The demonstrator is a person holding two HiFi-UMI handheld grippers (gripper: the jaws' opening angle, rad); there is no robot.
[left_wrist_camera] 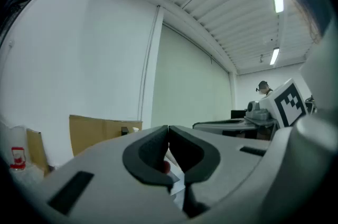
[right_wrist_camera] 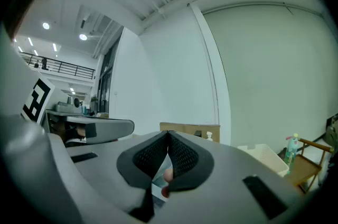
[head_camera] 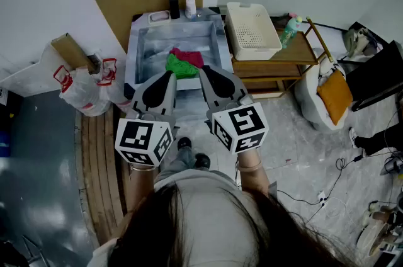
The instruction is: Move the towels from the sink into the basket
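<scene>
The person stands facing the sink [head_camera: 135,48], holding both tools out level, side by side, with their tips over its near edge. The left tongs [head_camera: 169,75] are together: in the left gripper view the two dark pads meet at the tip with nothing between them. The right tongs [head_camera: 204,69] are also together and empty, the ribbed pads touching at the front in the right gripper view.

Both towels lie in the sink, bunched up against each other towards its near side. The green towel [head_camera: 181,66] is nearer the person, just ahead of the two tips and between them. The red towel [head_camera: 191,56] sits just behind it, touching it. Neither tool touches a towel.

The basket [head_camera: 255,53] is white and stands on the wooden desk [head_camera: 296,55] just right of the sink. No towel shows in it. A green spray bottle [head_camera: 289,29] stands just beside the basket on its right. A white pump bottle [head_camera: 190,5] stands at the back rim of the sink, and a sheet of cardboard [head_camera: 126,4] leans against the wall behind. Plastic bags [head_camera: 85,86] sit on the floor to the left of the sink.
</scene>
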